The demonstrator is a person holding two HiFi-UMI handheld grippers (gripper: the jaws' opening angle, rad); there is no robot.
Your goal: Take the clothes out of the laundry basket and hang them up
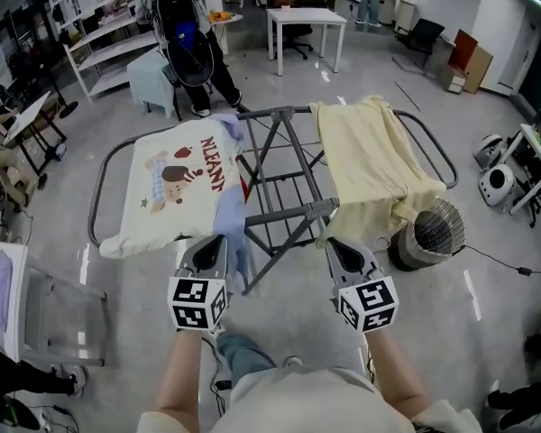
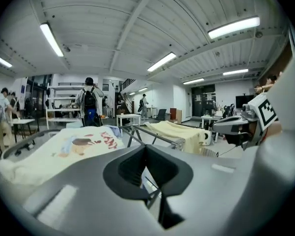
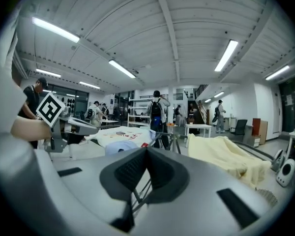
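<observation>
A grey drying rack stands in front of me. A cream T-shirt with a cartoon print lies over its left wing, and a light blue garment hangs beside it toward the middle. A pale yellow cloth drapes over the right wing. A round wire laundry basket sits on the floor right of the rack. My left gripper is shut and empty, just before the blue garment. My right gripper is shut and empty, near the yellow cloth's lower edge. Each gripper view shows closed jaws with nothing between them.
A person with a backpack stands behind the rack by white shelves. A white table is farther back. A white device and a floor cable lie at the right. A clear chair stands at the left.
</observation>
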